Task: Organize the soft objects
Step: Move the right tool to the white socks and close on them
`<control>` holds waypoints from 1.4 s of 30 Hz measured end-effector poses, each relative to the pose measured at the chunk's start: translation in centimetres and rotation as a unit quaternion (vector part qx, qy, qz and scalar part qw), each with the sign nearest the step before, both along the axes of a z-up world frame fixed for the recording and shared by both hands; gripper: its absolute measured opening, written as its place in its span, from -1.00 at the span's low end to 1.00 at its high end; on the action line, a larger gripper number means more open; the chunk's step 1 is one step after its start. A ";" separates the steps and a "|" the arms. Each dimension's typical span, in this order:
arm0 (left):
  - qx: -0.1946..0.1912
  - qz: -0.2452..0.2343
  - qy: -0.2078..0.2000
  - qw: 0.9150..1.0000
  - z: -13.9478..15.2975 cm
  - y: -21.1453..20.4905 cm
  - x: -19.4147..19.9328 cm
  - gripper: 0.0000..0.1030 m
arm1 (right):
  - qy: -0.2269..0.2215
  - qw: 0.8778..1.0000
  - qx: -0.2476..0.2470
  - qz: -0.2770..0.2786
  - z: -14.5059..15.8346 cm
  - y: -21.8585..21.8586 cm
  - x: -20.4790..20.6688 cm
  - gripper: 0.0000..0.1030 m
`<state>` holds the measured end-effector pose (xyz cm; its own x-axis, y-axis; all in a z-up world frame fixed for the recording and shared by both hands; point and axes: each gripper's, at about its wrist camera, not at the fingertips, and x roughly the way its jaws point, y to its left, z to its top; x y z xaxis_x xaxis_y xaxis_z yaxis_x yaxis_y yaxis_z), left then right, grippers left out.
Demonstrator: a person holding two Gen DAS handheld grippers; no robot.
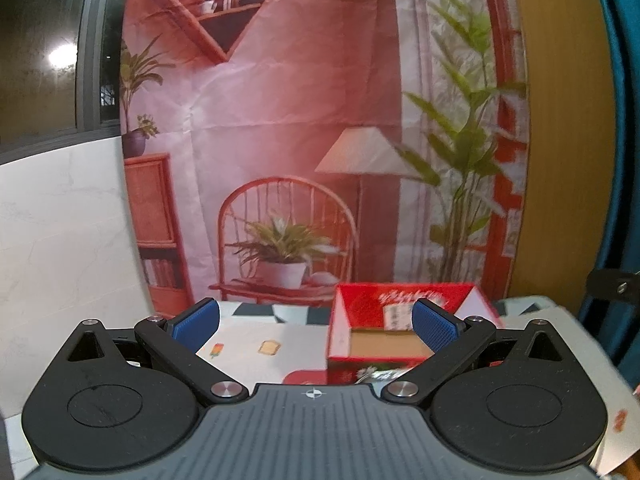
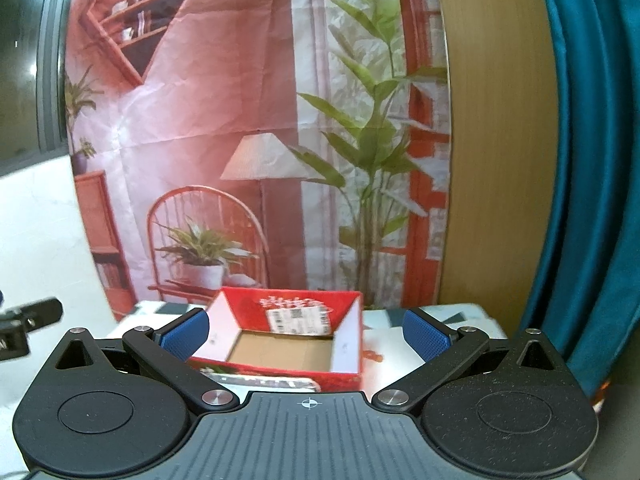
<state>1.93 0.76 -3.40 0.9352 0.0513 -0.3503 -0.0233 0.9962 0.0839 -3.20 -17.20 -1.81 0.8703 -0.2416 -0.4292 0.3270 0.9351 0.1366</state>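
In the left wrist view, the left gripper (image 1: 316, 326) is seen with its jaws spread wide apart, and nothing is held between its blue ribbed pads (image 1: 198, 322). Far off to the left of the jaws, a dark window (image 1: 48, 48) is seen above a white wall (image 1: 60, 240). Straight ahead of the jaws, a big printed cloth picture of a red room with a chair, a lamp and green plants (image 1: 304, 120) is hung up. Just past the left pad, a pale table cover with little food pictures (image 1: 248, 344) is spread flat. Near the right pad, an open red cardboard box with a brown floor (image 1: 384, 340) is set on the cover; part of it is hidden behind that pad. No soft things can be made out in the box. To the right of the jaws, a tan wooden panel (image 1: 560, 160) and a blue-green curtain (image 1: 624, 120) are seen.

In the right wrist view, the right gripper (image 2: 306, 330) is also held wide open, and nothing is gripped. The same red box (image 2: 288, 344) is seen between the two pads, a little beyond them, closer to the left pad. Its top is open and its brown floor looks bare. The cloth picture (image 2: 240, 120) is hung behind it, and the curtain (image 2: 592, 160) is seen far to the right of the jaws.
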 end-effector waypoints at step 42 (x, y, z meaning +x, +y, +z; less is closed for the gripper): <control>-0.125 -0.041 0.221 0.966 -22.9 5.5 6.3 0.29 | 0.181 0.975 0.020 0.129 -23.8 0.2 1.3 -0.13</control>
